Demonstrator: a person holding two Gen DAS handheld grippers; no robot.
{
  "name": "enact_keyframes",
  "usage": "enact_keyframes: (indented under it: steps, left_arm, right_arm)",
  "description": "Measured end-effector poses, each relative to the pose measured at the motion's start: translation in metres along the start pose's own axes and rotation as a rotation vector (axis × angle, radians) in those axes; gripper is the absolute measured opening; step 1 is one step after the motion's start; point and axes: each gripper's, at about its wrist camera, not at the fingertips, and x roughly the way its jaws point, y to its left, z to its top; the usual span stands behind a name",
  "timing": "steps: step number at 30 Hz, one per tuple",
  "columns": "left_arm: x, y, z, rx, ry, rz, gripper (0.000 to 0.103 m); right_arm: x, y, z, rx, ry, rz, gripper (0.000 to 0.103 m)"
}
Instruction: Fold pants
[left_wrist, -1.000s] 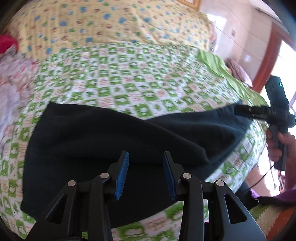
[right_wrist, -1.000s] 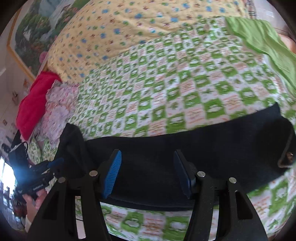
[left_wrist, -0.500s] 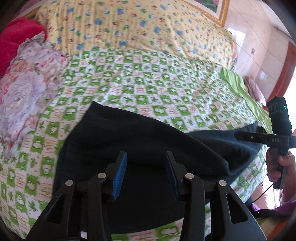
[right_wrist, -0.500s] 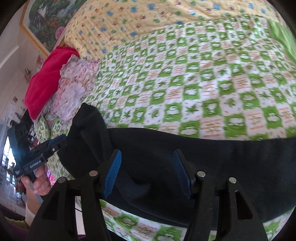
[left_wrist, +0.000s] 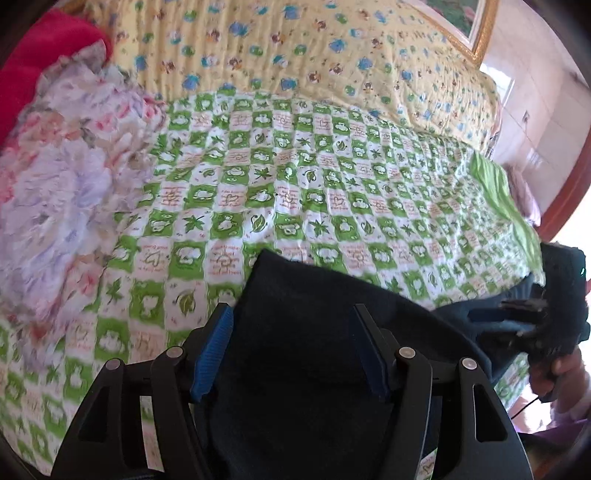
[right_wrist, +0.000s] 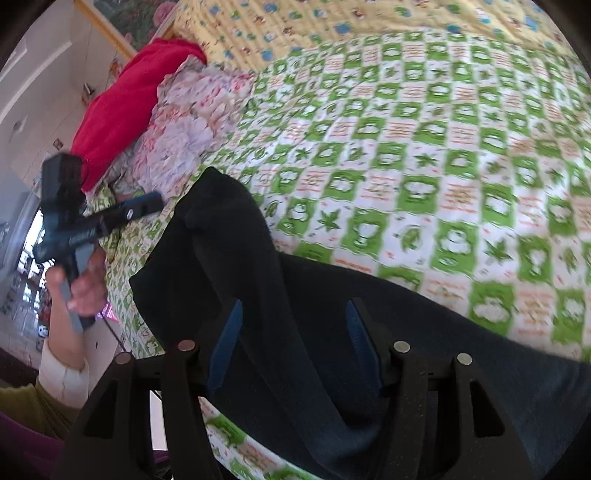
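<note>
Both jaws gape apart: I see my left gripper (left_wrist: 291, 343) and right gripper (right_wrist: 293, 339) low-centre over dark navy pants (left_wrist: 314, 369) on green-checked bedspread (left_wrist: 295, 184).

The pants (left_wrist: 314, 332) are dark, matt, soft cloth. They lie on a quilted cotton bedspread (left_wrist: 295, 192) printed in green checks. The left gripper (left_wrist: 291, 350) is matt black plastic with ribbed blue pads (left_wrist: 214, 350).

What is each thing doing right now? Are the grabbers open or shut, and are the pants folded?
Left gripper: open, over the pants.
Right gripper: open, over the pants.
Pants: dark, lying on the bed, partly doubled over with a raised fold.
Checkered bedspread: spread flat.
Floral cloth: crumpled in a heap.
</note>
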Motion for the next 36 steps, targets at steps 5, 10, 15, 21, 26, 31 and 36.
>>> enact_keyframes:
  steps: [5, 10, 15, 21, 26, 31, 36]
  left_arm:
    - [0.033, 0.03, 0.019, -0.054, 0.084, -0.118, 0.067]
    - [0.064, 0.046, 0.021, -0.087, 0.177, -0.15, 0.067]
    - [0.074, 0.038, 0.02, -0.069, 0.199, -0.208, 0.041]
    - [0.057, 0.023, 0.019, -0.024, 0.147, -0.144, 0.009]
    - [0.013, 0.011, 0.009, 0.008, 0.045, -0.099, 0.008]
    - [-0.035, -0.003, -0.014, 0.044, -0.073, -0.059, 0.008]
    - [-0.055, -0.006, -0.047, 0.041, -0.133, -0.01, 0.008]
  right_arm:
    - [0.021, 0.007, 0.012, -0.003, 0.034, 0.032, 0.06]
    - [0.035, 0.014, 0.02, -0.03, 0.054, 0.03, 0.06]
    - [0.04, 0.019, 0.024, -0.08, 0.057, 0.014, 0.049]
    - [0.031, 0.031, 0.021, -0.134, 0.024, 0.03, 0.007]
    - [0.009, 0.044, 0.016, -0.144, -0.028, 0.076, 0.006]
    - [-0.007, 0.066, 0.001, -0.197, -0.042, 0.132, 0.006]
    - [-0.003, 0.086, -0.024, -0.261, -0.021, 0.161, 0.006]
